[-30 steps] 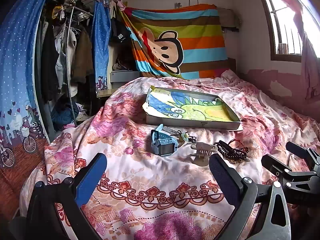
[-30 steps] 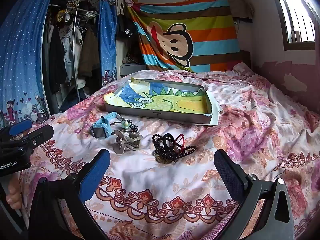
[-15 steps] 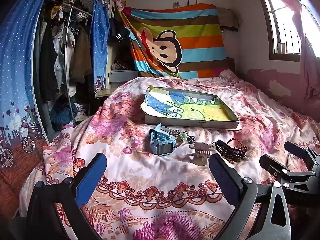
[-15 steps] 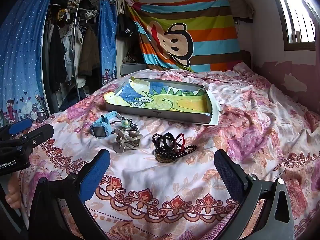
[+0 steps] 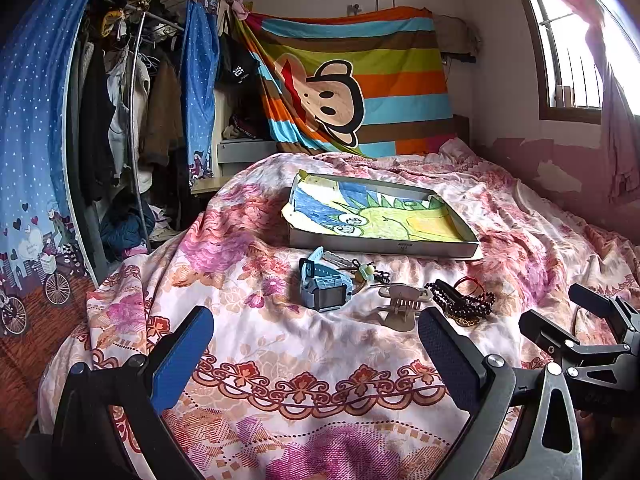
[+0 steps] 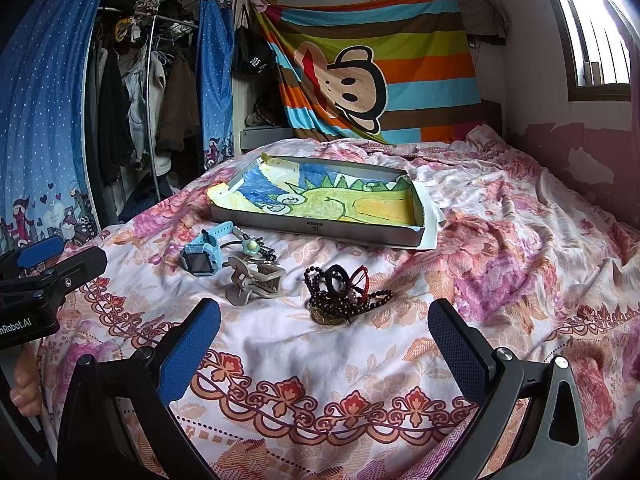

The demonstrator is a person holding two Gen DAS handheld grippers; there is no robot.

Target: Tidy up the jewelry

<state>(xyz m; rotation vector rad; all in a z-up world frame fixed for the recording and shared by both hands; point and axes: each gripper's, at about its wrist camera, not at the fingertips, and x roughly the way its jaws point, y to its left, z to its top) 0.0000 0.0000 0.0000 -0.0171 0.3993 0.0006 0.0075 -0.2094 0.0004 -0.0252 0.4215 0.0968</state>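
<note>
Fingers of the left gripper [image 5: 316, 354] and right gripper [image 6: 322, 338] remain spread wide and empty, barely shifted, above the untouched bead bracelets [image 6: 344, 294] on the bed [image 6: 500, 240].

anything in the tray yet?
No. The tray holds only its drawing liner; watch, clip and beads lie on the bed.

Ahead of the open right claw [image 6: 324, 336] lies a tangled heap of dark bead bracelets [image 6: 344, 294]; left of it a taupe hair clip [image 6: 252, 280], then a blue watch [image 6: 202, 254].
</note>
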